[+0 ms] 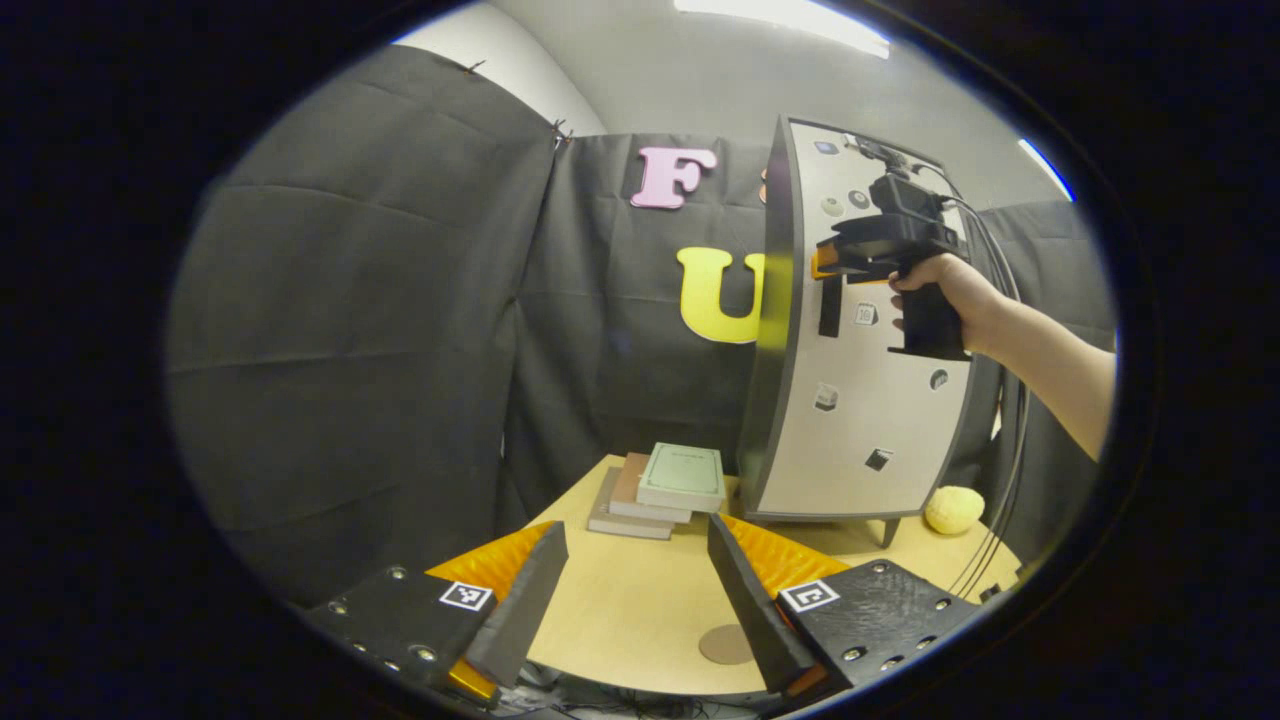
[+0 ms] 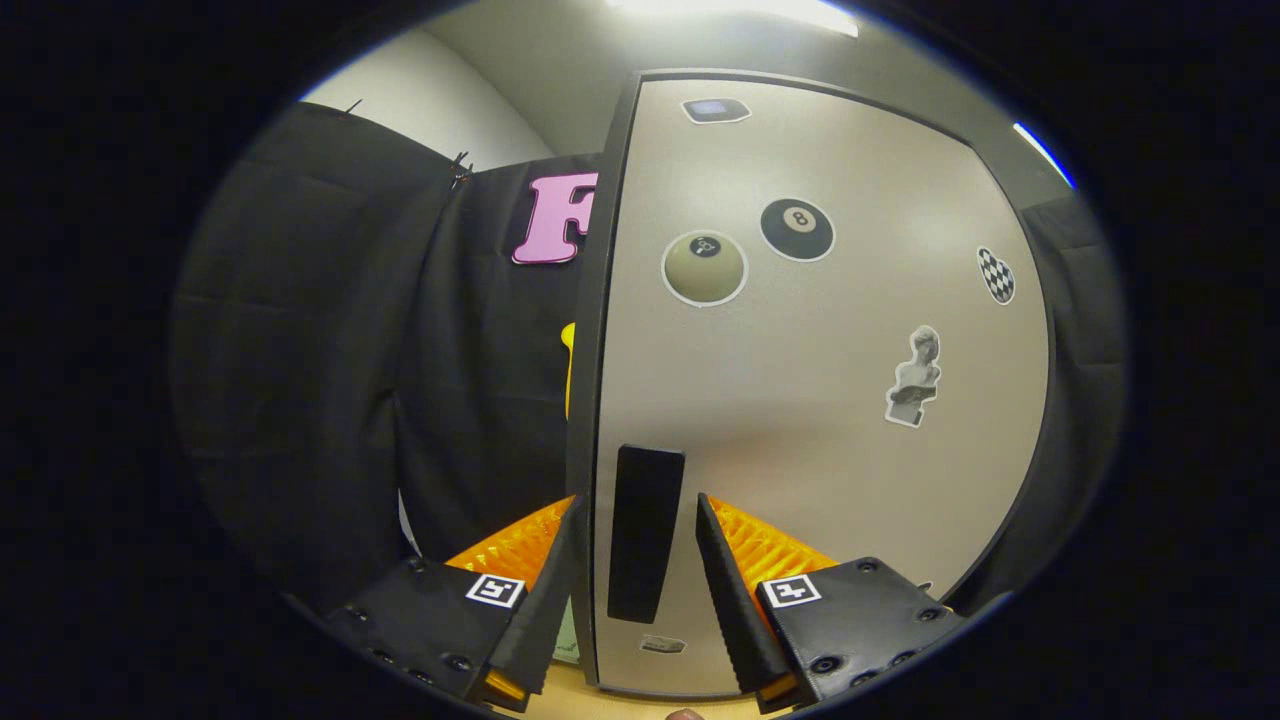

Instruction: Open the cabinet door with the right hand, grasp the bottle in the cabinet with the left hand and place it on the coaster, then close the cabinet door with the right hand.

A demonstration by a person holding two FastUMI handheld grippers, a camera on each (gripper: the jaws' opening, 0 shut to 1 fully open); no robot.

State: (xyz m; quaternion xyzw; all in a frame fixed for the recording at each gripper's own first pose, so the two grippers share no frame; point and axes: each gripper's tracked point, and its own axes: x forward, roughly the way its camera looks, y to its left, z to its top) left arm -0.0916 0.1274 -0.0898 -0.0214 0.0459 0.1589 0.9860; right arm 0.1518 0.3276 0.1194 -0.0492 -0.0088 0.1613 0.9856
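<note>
- Cabinet door (image 2: 820, 400) stands on the bench (image 1: 640, 610); rigid panel, likely swings easily.
- Right hand-held gripper (image 2: 632, 590), jaws apart, straddles the door's free edge and black handle (image 2: 645, 530); best hold there.
- Left hand-held gripper (image 1: 640, 600) open, empty, above the coaster (image 1: 725, 645).
- Bottle unseen.

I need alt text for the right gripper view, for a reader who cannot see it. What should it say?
The right claw is open, its two fingers on either side of the black handle on the shut cabinet door. The grey door carries stickers, among them a black eight-ball. Black cloth hangs to the left.
</note>
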